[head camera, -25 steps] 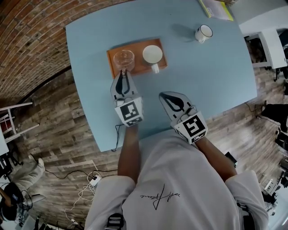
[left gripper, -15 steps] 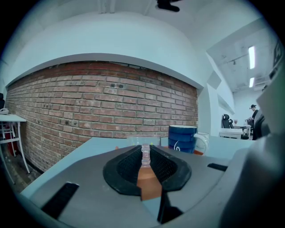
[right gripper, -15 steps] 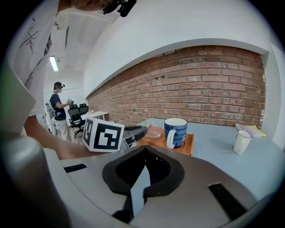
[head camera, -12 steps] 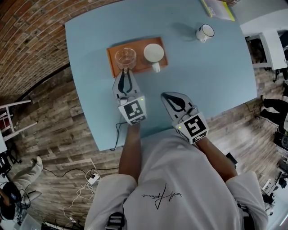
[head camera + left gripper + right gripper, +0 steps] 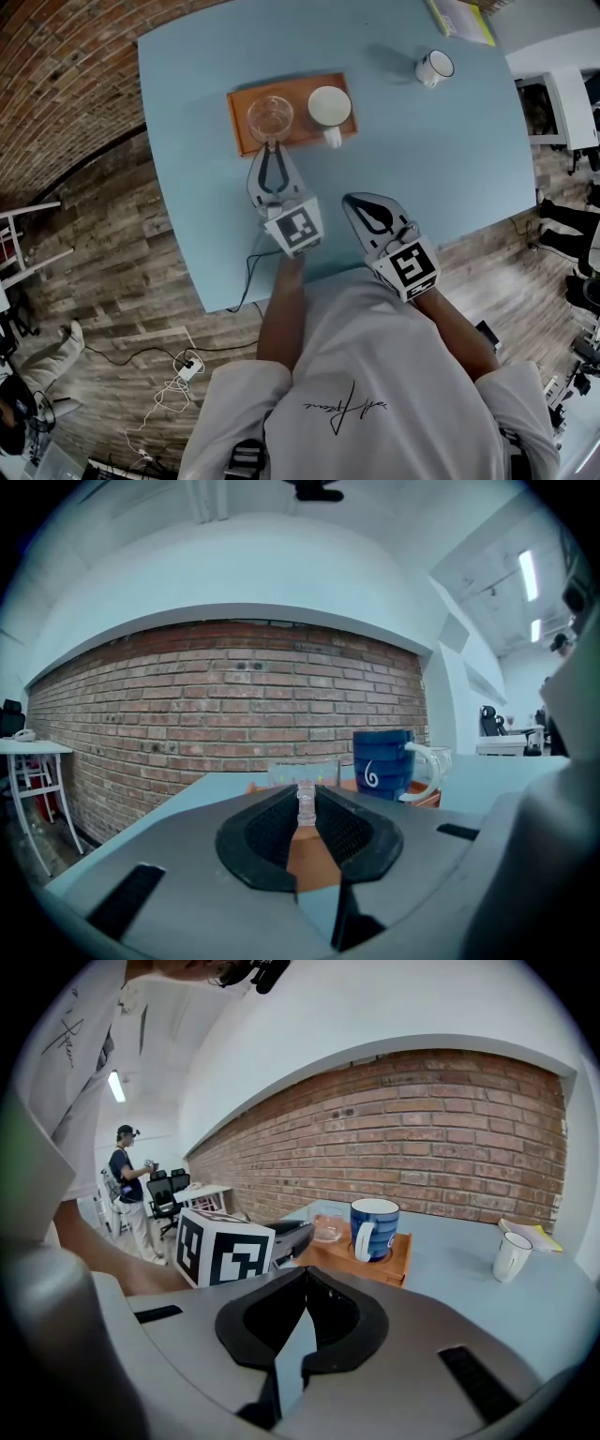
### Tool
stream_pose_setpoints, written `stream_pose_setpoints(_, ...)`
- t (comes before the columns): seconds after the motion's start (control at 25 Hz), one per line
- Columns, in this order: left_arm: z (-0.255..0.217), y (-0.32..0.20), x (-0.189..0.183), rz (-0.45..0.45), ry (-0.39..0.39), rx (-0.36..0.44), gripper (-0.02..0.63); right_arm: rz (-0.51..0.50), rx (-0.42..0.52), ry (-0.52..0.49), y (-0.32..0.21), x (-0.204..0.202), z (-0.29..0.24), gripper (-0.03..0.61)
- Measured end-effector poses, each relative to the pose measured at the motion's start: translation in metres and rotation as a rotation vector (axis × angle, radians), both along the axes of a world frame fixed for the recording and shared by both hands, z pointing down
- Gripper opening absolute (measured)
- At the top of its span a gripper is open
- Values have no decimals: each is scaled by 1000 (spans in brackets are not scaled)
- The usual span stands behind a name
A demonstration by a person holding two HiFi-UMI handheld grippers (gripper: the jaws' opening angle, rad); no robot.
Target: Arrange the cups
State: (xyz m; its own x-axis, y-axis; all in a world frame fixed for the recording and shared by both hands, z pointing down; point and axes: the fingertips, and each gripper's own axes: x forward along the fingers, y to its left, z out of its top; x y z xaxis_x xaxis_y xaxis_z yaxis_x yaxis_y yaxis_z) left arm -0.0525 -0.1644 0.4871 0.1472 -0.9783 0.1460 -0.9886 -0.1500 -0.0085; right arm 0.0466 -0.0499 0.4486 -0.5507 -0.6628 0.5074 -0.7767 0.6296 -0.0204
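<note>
Stretching away from the person is a pale blue table (image 5: 450, 159) that stands on a wooden plank floor (image 5: 112, 281), with a red brick wall (image 5: 234, 705) running along its far side. Nearest the body, the right gripper (image 5: 354, 200) hangs over bare tabletop with its jaws brought together at the tips and nothing between them. Just beside it and a little further out, the left gripper (image 5: 273, 148) points almost level at the near edge of an orange tray (image 5: 246, 139). Its jaws are drawn in narrow and clamped on the small clear handle (image 5: 306, 803) of a glass cup (image 5: 270, 117). That cup stands upright in the left half of the tray; it is low, see-through and looks empty. Next to it, in the right half, stands a blue mug (image 5: 330, 106), white inside, with a white swirl on its side and a white handle turned toward the person. Well apart from the tray, toward the far right corner of the table, a white mug (image 5: 433, 67) with a dark rim stands alone. Beyond it, a yellow-edged book (image 5: 464, 19) lies at the far edge.
</note>
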Motion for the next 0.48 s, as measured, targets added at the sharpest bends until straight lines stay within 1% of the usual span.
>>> stream_pose_setpoints(0.2,7,1,0,-22,6,-13,54,-19,-7,12,0,-3,2,21)
stream_pose_setpoints(0.48,17,2,4,-20,15,-35,54,-35,-3,6,-3,-11,3,21)
